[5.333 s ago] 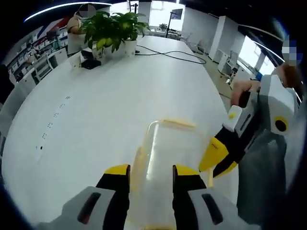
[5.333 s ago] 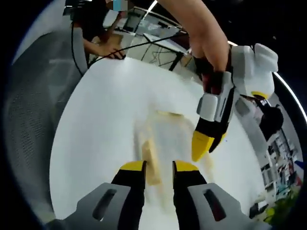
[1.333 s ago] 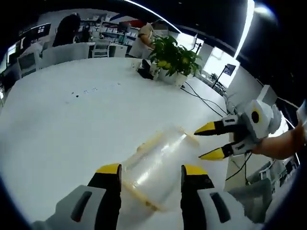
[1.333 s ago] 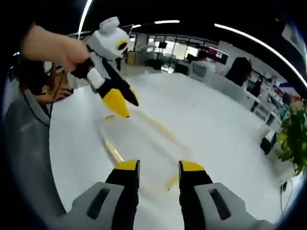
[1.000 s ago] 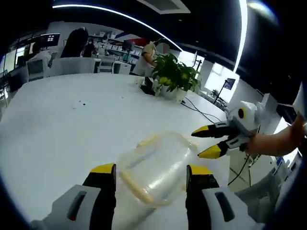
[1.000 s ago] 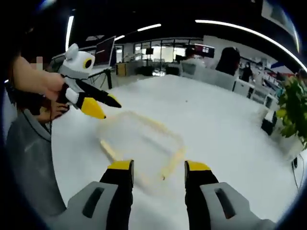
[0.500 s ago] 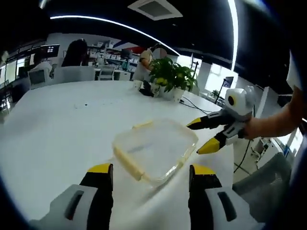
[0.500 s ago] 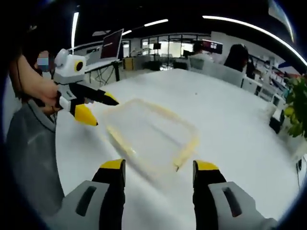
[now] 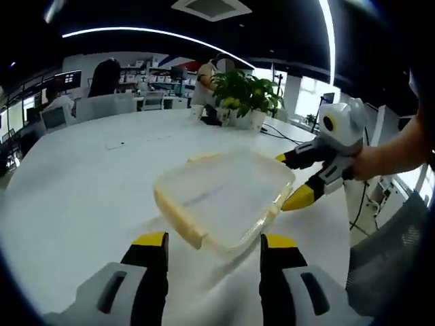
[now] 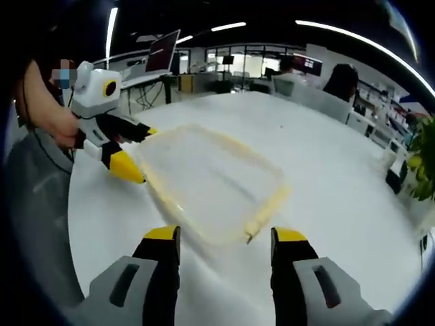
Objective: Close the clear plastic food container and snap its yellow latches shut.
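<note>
On the white office table (image 9: 81,176), by potted plants (image 9: 246,100), both open tools flank the clear container (image 9: 224,193).

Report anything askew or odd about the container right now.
The clear container sits tilted, one side raised off the white table. The right gripper has its jaws about the container's far edge. Nothing looks spilled or broken.

My right tongs (image 10: 223,243) rise from the bottom of the view, jaws spread apart with nothing between them. Just beyond their tips the clear plastic food container (image 10: 211,180) lies on the white counter (image 10: 333,170), its yellow latches (image 10: 266,207) lining the edges. My left tongs (image 10: 136,155) come in from the left, jaws parted around the container's far-left corner. A plant (image 10: 425,159) stands at the right.
</note>
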